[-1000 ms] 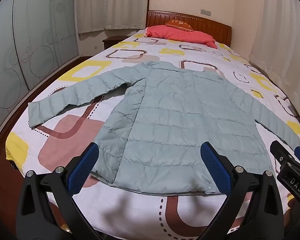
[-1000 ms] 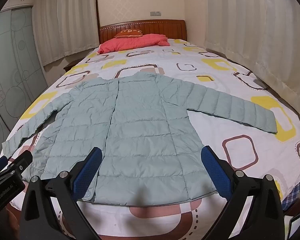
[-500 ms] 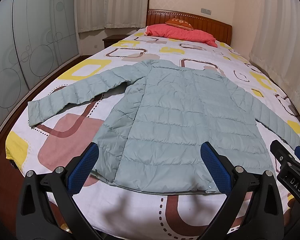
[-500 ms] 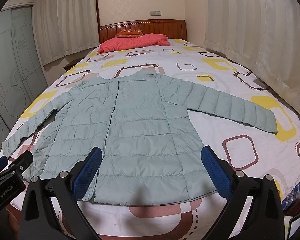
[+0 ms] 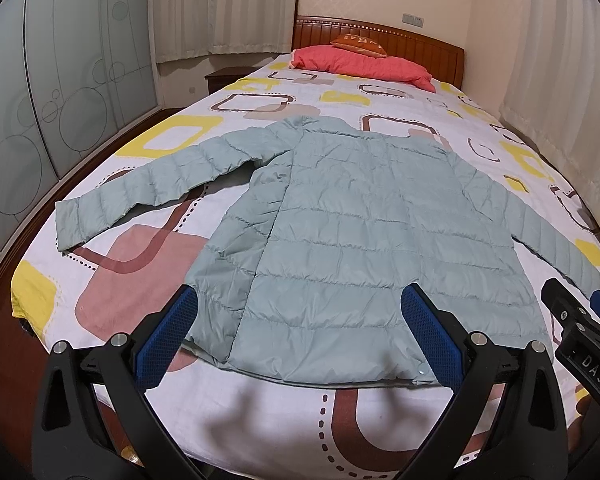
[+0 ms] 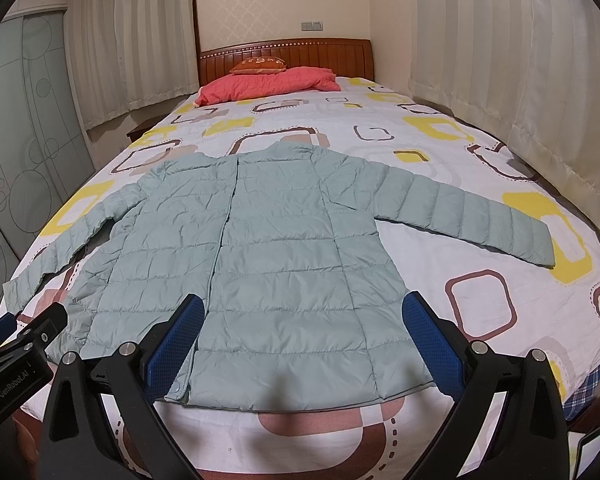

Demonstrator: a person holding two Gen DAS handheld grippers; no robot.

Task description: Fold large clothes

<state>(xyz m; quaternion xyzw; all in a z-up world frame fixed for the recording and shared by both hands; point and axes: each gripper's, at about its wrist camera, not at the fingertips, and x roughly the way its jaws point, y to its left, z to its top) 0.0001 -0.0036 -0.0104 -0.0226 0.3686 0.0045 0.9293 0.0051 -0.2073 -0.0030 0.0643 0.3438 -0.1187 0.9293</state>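
Since the earlier frames both tools have advanced slightly toward the hem; my left tool (image 5: 296,332) and right tool (image 6: 300,332) are spread wide, holding nothing. The jacket (image 5: 364,240) lies flat, face up, sleeves outstretched, on the bed (image 5: 260,420), its hem nearest me. Risk, in my judgement: the slick quilted shell may slip, or a pinch may catch the sheet.
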